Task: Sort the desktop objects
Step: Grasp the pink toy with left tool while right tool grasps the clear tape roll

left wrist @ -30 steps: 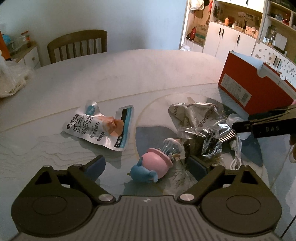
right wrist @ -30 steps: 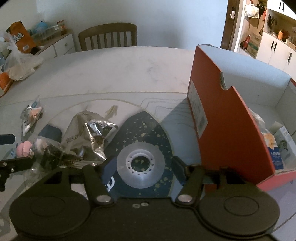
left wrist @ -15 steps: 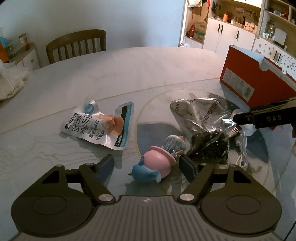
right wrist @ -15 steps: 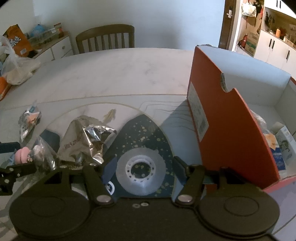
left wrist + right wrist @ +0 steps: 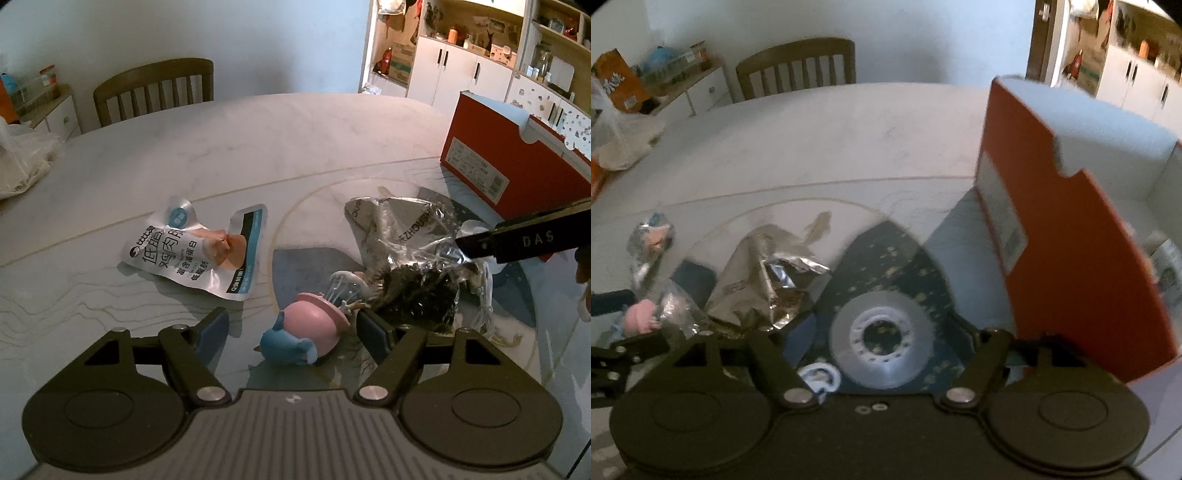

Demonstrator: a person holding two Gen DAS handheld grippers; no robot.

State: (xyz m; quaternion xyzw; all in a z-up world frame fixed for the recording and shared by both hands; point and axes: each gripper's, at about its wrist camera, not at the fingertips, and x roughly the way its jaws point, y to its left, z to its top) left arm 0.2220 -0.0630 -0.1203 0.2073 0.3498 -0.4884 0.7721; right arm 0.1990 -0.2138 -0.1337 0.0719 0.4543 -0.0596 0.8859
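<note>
A pink-and-blue plastic toy (image 5: 308,334), a crinkled silver foil bag (image 5: 400,236) of dark contents, a white snack pouch (image 5: 195,251) with black lettering, and an orange-red cardboard box (image 5: 1067,236), seemingly pale grey inside.

- left gripper (image 5: 293,328): jaws wide apart, pink-and-blue toy (image 5: 308,334) lying on its side between the fingertips, neither pad touching it
- white chicken-breast pouch (image 5: 199,254) flat on the marble table (image 5: 221,147), left of the toy
- crumpled foil bag (image 5: 402,240) right of the toy, with a clear bag of dark dried stuff (image 5: 417,299)
- right gripper (image 5: 524,236) enters from the right edge over the foil bag — state unclear
- red shoebox (image 5: 509,166) far right, wooden chair (image 5: 155,90) behind the table
</note>
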